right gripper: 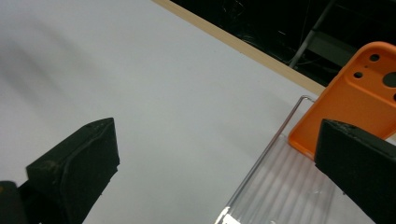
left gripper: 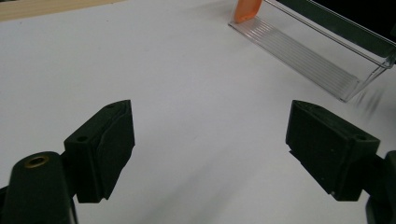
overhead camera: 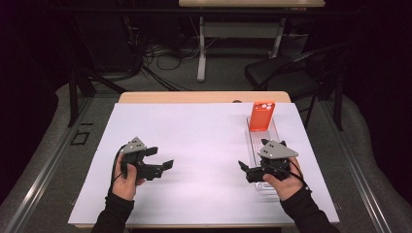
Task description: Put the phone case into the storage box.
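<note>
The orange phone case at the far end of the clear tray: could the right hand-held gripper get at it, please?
Probably yes: the right hand-held gripper is open beside the clear tray, and nothing stands before the orange phone case.

Phone case (overhead camera: 262, 115), upper right of the high view: orange, matt, prob soft plastic. Tray (left gripper: 299, 49) under it is clear glossy plastic w/ a ribbed floor. Table cover (overhead camera: 194, 145) looks like smooth matt white sheet, wood edge (overhead camera: 204, 97) at the far side. Gripper jaws are black matt, pads slightly rough
</note>
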